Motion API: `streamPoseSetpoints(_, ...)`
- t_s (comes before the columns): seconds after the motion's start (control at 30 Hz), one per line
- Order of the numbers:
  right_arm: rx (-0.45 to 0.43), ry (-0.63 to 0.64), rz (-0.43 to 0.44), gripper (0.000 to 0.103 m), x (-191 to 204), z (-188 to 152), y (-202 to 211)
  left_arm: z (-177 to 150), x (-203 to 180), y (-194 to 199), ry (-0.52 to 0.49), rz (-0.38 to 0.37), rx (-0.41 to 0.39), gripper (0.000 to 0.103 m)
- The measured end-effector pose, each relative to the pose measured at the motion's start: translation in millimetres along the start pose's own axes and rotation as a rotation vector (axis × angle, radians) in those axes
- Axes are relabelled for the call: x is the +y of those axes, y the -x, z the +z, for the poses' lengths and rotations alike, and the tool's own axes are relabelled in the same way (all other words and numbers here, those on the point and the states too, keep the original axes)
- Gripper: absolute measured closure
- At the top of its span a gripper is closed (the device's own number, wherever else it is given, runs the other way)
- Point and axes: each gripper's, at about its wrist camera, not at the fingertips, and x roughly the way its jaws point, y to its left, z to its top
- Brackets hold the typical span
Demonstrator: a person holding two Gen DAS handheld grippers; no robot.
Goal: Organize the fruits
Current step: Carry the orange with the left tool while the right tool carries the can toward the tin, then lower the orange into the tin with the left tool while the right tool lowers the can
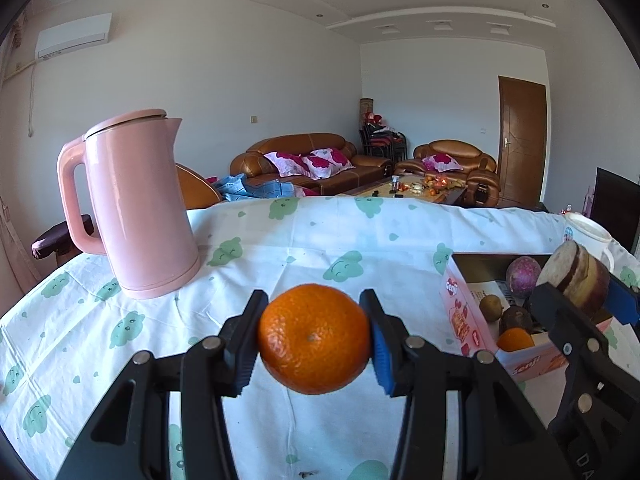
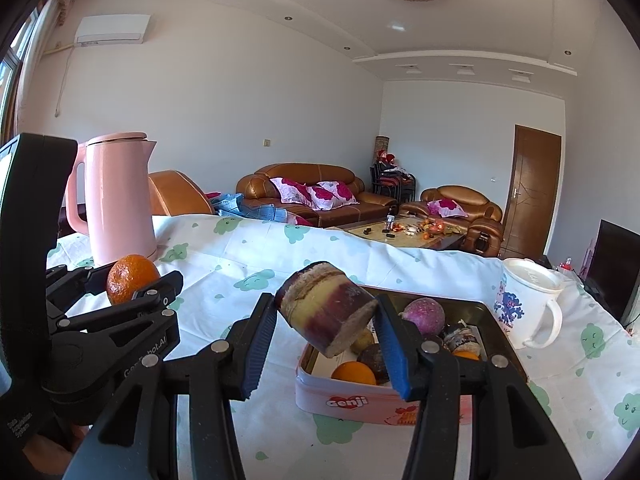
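Fruits are split between the two grippers and a pink tin (image 2: 344, 398) near the worktop's right edge. Worktop (image 1: 280, 248) wears a white cloth printed with green clouds. A tall, smooth pink kettle (image 1: 136, 204) stands at the far left corner; a white lidded mug (image 2: 528, 304) stands just beside the tin. The left gripper (image 1: 314, 340) has its fingers (image 1: 244, 344) partly closed on a round, dimpled orange (image 1: 314, 338), clear above the cloth. The right gripper (image 2: 326, 320) clamps a tilted cylindrical sugarcane piece (image 2: 324, 308), purple and yellow with fibrous ends, over the tin's near-left corner.
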Motion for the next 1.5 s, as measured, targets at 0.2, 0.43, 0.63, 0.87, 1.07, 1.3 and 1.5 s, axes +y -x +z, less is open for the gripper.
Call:
streamPoseSetpoints(0.2,-0.014,0.006,-0.02,0.051,-11.7,-0.9,4.7,0.3,-11.4,0.3,0.009,-0.031,0.008,0.054)
streamPoseSetpoints(0.43,-0.025,0.01,-0.054,0.051,-27.4,-0.8,7.1,2.3,-27.6,5.8,-0.002,-0.064,-0.005,0.054)
streamPoseSetpoints(0.63,-0.027,-0.017,-0.089,0.051,-48.3,-2.3,8.2,10.9,-44.3,9.9,-0.006,-0.114,-0.017,0.054)
streamPoseSetpoints(0.87,-0.03,-0.038,-0.136,0.051,-72.8,-3.6,10.3,18.2,-62.2,11.2,-0.02,-0.152,-0.029,0.054)
streamPoseSetpoints(1.07,-0.031,-0.059,-0.178,0.051,-95.4,-5.2,12.3,20.8,-75.3,10.0,-0.028,-0.188,-0.031,0.054)
streamPoseSetpoints(1.3,-0.026,-0.092,-0.236,0.051,-122.5,-7.9,15.7,21.9,-90.3,4.8,-0.026,-0.236,-0.017,0.054)
streamPoseSetpoints(1.5,-0.011,-0.139,-0.269,0.051,-141.6,-9.5,16.0,25.7,-114.3,-0.1,-0.039,-0.297,-0.014,0.054)
